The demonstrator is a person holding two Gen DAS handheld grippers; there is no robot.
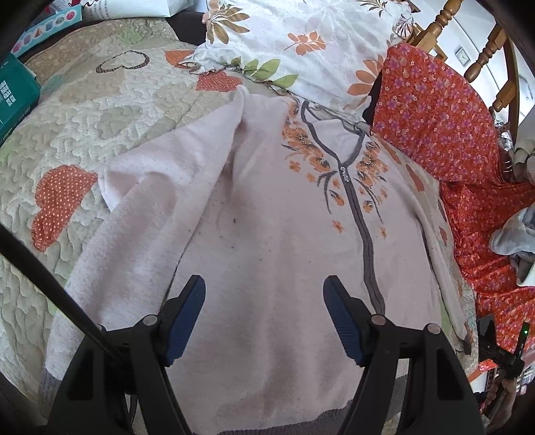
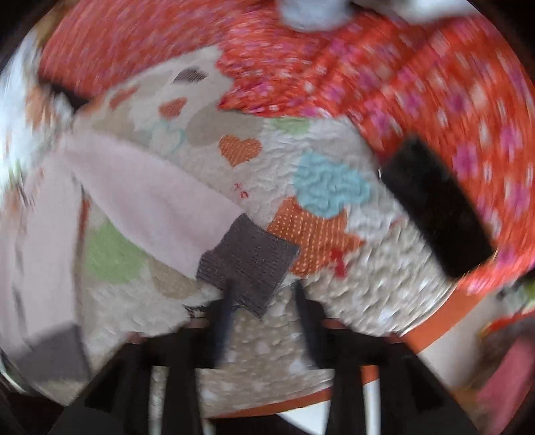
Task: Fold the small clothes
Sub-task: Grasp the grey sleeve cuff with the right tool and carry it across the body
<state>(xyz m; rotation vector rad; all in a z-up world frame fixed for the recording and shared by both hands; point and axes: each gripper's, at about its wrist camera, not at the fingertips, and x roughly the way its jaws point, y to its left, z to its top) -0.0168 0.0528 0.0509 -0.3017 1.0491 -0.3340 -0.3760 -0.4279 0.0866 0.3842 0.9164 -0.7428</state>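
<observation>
A pale pink zip sweater [image 1: 267,217] with orange flower print and grey trim lies flat on the quilted bedspread [image 1: 83,110]. Its left sleeve [image 1: 167,174] is folded in over the body. My left gripper [image 1: 264,284] is open and empty, just above the sweater's lower front. In the blurred right wrist view, the other sleeve [image 2: 150,197] stretches out over the quilt [image 2: 351,274], ending in a grey cuff [image 2: 247,257]. My right gripper [image 2: 264,291] is open, its left finger at the cuff's near edge.
A floral pillow [image 1: 301,43] lies beyond the collar. A red flowered cloth [image 1: 444,127] covers the right side, with a wooden headboard [image 1: 444,23] behind. A green box [image 1: 13,97] sits far left. A black flat object [image 2: 434,207] lies on the red cloth [image 2: 334,67].
</observation>
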